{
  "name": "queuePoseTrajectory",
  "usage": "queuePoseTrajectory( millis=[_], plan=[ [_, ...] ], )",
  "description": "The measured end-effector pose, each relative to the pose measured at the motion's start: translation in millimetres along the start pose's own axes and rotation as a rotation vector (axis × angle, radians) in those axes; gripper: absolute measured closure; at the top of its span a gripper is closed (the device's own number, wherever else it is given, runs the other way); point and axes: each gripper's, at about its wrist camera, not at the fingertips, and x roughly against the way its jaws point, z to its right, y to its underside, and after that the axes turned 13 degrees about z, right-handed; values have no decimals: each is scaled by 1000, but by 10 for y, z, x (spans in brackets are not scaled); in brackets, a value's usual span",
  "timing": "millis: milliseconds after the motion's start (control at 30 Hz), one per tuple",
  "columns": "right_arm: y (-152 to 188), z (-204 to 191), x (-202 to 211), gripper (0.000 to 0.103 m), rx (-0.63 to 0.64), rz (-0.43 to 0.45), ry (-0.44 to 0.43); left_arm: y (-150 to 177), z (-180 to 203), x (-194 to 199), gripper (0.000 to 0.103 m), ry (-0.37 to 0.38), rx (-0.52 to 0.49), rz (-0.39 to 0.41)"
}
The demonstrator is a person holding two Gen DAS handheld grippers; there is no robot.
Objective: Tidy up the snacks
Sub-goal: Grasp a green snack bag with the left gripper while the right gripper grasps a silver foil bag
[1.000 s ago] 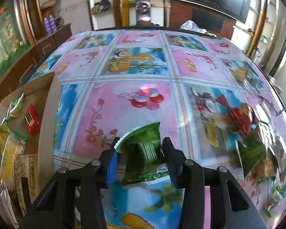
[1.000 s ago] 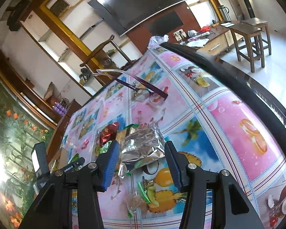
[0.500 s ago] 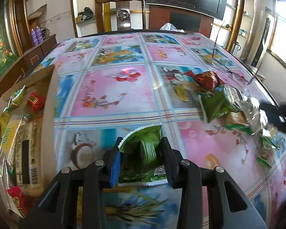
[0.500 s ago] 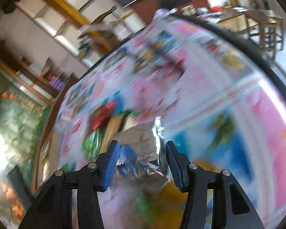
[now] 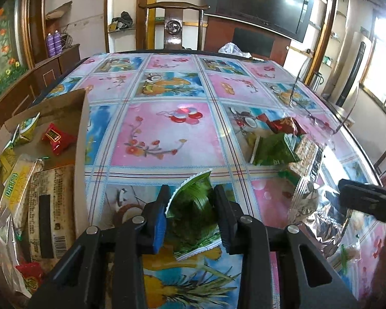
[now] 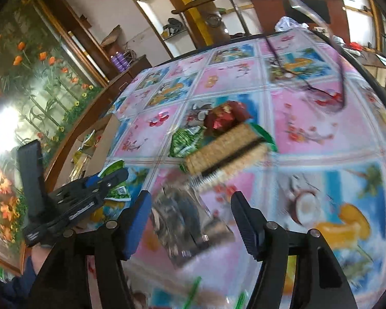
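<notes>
My right gripper [image 6: 190, 220] has swung in over the silver packet [image 6: 190, 228], jaws just widened and apparently clear of it on the table [image 5: 167, 139]. My left gripper [image 5: 190, 217], angled downward, has just tightened and clamps the green packet [image 5: 193, 206], beside the cardboard box [image 5: 79, 139].
</notes>
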Motion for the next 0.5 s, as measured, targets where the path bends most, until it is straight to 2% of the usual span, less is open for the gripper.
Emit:
queuePoseTrajectory(
  millis=[67,167,233,267,367,433,467,500],
  plan=[
    [39,-57,-84,34,39,-38,10,-28,-32,28,70,2,12,15],
    [130,-260,-56,34,162,-43,21,-49,-57,52,70,-3,19,28],
    [197,-411,-27,30,247,-46,24,-60,-66,69,70,-5,23,36],
    [251,-513,-39,26,310,-53,48,-66,-66,76,70,-7,24,40],
    [369,-672,-117,25,435,-63,128,-69,-65,82,70,-18,16,47],
    [406,-696,-178,28,456,-70,169,-65,-68,85,70,-18,17,47],
    [398,-678,-188,37,451,-79,166,-65,-67,85,70,-19,17,48],
    [396,-658,-188,39,446,-78,168,-63,-62,91,70,-19,17,49]
  ],
)
